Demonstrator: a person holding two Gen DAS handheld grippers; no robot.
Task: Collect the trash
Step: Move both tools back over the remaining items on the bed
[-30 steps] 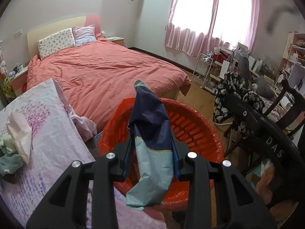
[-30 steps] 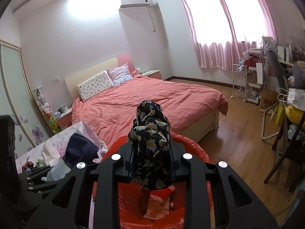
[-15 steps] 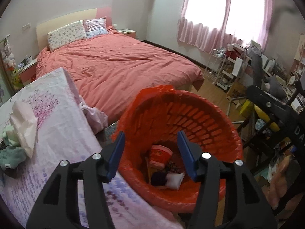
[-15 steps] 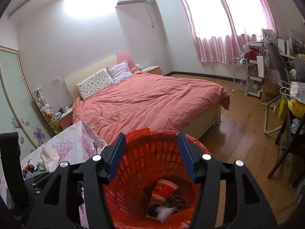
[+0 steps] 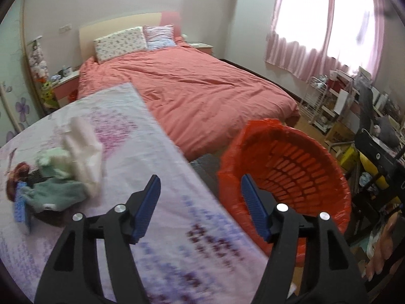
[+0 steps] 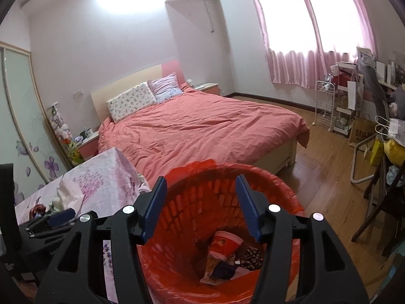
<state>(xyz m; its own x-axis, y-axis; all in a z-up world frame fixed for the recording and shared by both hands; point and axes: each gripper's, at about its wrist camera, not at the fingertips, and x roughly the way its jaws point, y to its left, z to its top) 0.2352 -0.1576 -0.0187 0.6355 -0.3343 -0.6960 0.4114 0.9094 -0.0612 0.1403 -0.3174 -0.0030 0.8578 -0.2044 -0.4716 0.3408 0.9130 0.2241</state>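
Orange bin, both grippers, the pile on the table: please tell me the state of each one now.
Orange bin: upright, lined with a bag, holding trash at the bottom.
Left gripper: open, empty, over the table edge; jaws have just been opening.
Right gripper: open, empty, above the bin.
Pile of crumpled trash: lying on the table, not yet collected.

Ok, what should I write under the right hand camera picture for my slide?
Right gripper open and empty above the red bin, with a paper cup and wrappers already inside.
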